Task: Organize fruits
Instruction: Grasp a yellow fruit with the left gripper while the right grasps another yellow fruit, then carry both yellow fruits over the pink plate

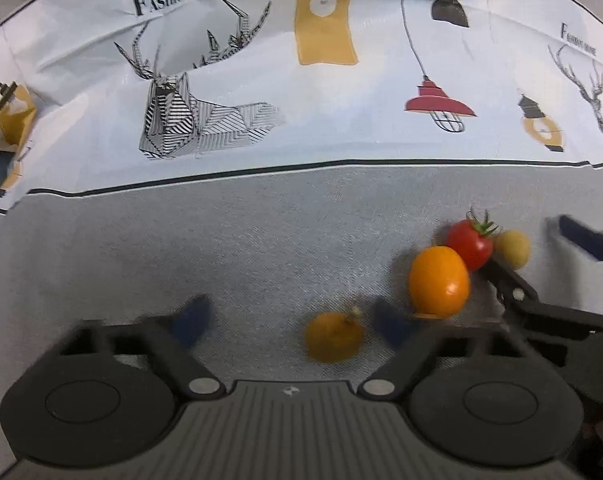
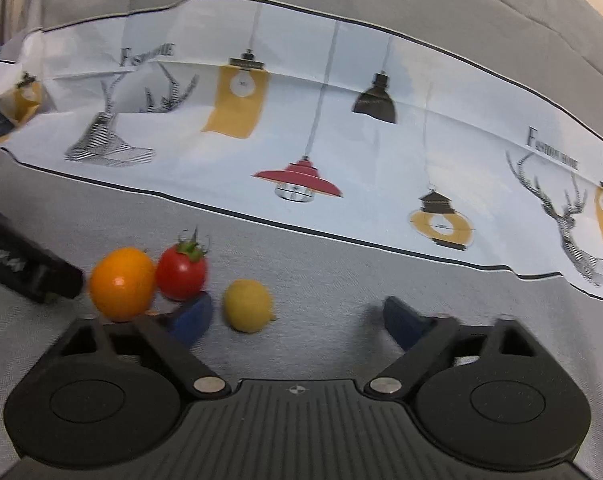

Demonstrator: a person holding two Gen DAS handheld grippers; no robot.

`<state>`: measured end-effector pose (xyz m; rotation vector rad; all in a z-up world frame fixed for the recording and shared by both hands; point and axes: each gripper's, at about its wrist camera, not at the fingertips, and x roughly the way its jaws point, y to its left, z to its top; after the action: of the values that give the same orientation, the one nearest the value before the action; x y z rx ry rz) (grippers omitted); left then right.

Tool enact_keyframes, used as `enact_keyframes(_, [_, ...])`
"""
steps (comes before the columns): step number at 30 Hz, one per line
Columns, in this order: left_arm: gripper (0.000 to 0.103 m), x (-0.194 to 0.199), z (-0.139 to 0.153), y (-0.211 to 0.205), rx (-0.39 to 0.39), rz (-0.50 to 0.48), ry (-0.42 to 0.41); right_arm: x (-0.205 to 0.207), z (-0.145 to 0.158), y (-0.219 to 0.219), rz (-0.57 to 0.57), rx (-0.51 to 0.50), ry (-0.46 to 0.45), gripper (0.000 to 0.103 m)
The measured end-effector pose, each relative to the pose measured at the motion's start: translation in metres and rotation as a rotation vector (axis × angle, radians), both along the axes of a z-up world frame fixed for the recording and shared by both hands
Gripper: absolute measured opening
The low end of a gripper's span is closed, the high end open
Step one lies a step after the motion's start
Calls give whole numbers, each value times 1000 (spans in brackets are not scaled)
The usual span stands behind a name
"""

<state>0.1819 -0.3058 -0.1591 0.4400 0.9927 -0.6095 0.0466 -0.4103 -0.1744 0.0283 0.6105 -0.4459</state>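
Left gripper [image 1: 291, 326]: black two-finger tool with blue pads, jaws spread, gripping nothing; a small dull-orange round fruit with a stem stub [image 1: 333, 336] lies on the cloth between the pads, nearer the right-hand one, contact not clear.
Right gripper [image 2: 297, 318]: same make, jaws spread and empty; a pale yellow lemon-shaped fruit [image 2: 248, 306] lies between its pads, just beside the left-hand pad.
Neighbouring fruits: a glossy bright-orange oval fruit [image 2: 122, 284] and a red cherry tomato with green calyx [image 2: 181, 274], touching each other, left of the yellow one.
Surface: grey woven tablecloth [image 1: 221, 240] with a white band printed with lamps and deer.
Progress: early, by judgement; all fruits lie loose, none lifted, no container in view.
Count: four fruits, one of each kind; two grippers.
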Motion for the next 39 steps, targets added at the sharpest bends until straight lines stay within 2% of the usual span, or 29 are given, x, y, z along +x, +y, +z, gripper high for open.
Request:
enact_keyframes(1, [40, -1, 1, 0, -11, -9, 1, 0, 0, 3, 24, 3, 0, 30])
enact_keyframes(2, [22, -3, 4, 1, -26, -18, -7, 0, 0, 9, 27, -21, 11, 26])
enact_keyframes(3, [20, -3, 6, 2, -35, -23, 8, 0, 1, 13, 20, -41, 18, 26])
enact_keyframes(4, [13, -3, 7, 3, -46, -21, 26, -2, 2, 15, 13, -42, 20, 26])
enact_keyframes(5, [1, -4, 10, 6, -57, -20, 38, -4, 3, 14, 0, -24, 16, 26])
enact_keyframes(10, [0, -20, 26, 20, -83, -30, 17, -23, 13, 5, -92, 41, 12, 26])
enact_keyframes(15, [1, -32, 34, 45, -116, -5, 35, -56, 21, 8, -148, 84, 11, 26])
enact_keyframes(16, [4, -30, 34, 50, -117, 9, 53, -63, 21, 10, -158, 95, 12, 26])
enact_keyframes(18, [26, -25, 30, 57, -133, 29, 121, -75, 19, 15, -179, 114, 20, 26])
enact_keyframes(20, [69, -24, 28, 60, -149, 45, 127, -83, 15, 19, -193, 120, 24, 26])
enact_keyframes(22, [76, -26, 28, 58, -151, 51, 101, -88, 11, 21, -204, 128, 26, 26])
enact_keyframes(27, [78, -26, 19, 36, -137, 5, 96, -89, 2, 16, -210, 131, 3, 26])
enact_keyframes(28, [75, -26, 15, 29, -123, -3, 91, -90, 1, 16, -206, 126, -8, 26])
enact_keyframes(29, [49, -25, 10, 24, -112, -7, 101, -90, -1, 15, -203, 121, -22, 27])
enact_keyframes(30, [32, -22, 5, 20, -101, -12, 128, -91, -2, 15, -200, 118, -32, 27])
enact_keyframes(31, [33, -22, 3, 18, -95, -7, 133, -91, -3, 15, -196, 115, -39, 27])
enact_keyframes(35, [32, -35, 14, 17, -98, -26, 72, -93, -1, 13, -199, 129, -57, 26])
enact_keyframes(39, [33, -53, 35, 22, -29, -9, 10, -98, 14, 21, -189, 132, -57, 26])
